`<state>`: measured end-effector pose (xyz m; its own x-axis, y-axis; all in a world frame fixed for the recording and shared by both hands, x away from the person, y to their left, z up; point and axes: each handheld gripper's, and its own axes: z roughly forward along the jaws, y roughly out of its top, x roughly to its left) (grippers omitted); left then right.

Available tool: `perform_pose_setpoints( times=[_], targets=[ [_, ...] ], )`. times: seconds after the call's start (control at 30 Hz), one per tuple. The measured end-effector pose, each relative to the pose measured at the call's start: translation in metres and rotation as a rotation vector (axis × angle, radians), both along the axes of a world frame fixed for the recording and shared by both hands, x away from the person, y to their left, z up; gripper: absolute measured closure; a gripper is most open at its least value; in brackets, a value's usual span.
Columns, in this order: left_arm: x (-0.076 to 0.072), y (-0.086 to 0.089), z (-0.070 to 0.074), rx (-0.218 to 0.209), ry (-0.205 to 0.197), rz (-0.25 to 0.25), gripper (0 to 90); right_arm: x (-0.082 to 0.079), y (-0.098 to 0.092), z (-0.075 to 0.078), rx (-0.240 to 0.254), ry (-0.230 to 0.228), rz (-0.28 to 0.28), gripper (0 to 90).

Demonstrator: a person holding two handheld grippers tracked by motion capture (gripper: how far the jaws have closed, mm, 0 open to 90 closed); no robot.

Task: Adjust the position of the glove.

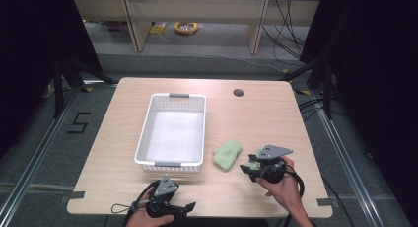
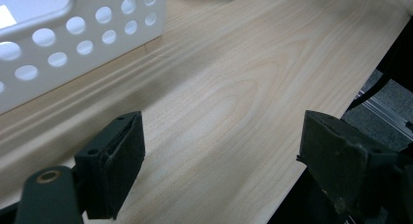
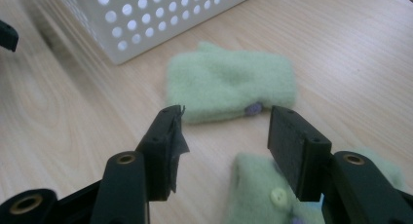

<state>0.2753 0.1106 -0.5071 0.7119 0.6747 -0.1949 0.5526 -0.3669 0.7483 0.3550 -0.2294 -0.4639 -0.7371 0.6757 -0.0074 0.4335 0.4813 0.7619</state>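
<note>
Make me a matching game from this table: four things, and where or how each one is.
Things:
1. basket
2. folded mitten
3. left gripper
4. right gripper

Places or states:
A. open, above a second mitten
B. white, holed walls, centre of table
C. open, over bare wood at the near edge
D. green, lying flat right of the basket

Pairs: 1-B, 2-D, 3-C, 4-A

A pale wood-grain counter (image 1: 246, 118) carries a white perforated basket (image 1: 172, 131), set left of its middle. Just right of the basket's near corner lies a folded green mitten (image 1: 227, 154), and a second green mitten (image 3: 263, 195) lies right of the first, farther from the basket.
</note>
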Motion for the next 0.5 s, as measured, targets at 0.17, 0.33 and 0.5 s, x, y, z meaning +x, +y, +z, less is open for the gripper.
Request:
perform_pose_setpoints(
  times=[0.17,0.33,0.5],
  targets=[
    [0.000,0.002,0.001,0.018,0.005,-0.014,16.2,0.011,0.007,0.000,0.000,0.019,0.000,49.6],
    [0.000,0.001,0.000,0.011,-0.005,0.002,16.2,0.029,0.021,-0.003,-0.015,0.035,0.005,51.4],
    [0.000,0.001,0.000,0.017,-0.003,-0.007,16.2,0.041,0.030,-0.007,-0.023,0.032,0.007,52.4]
  ],
)
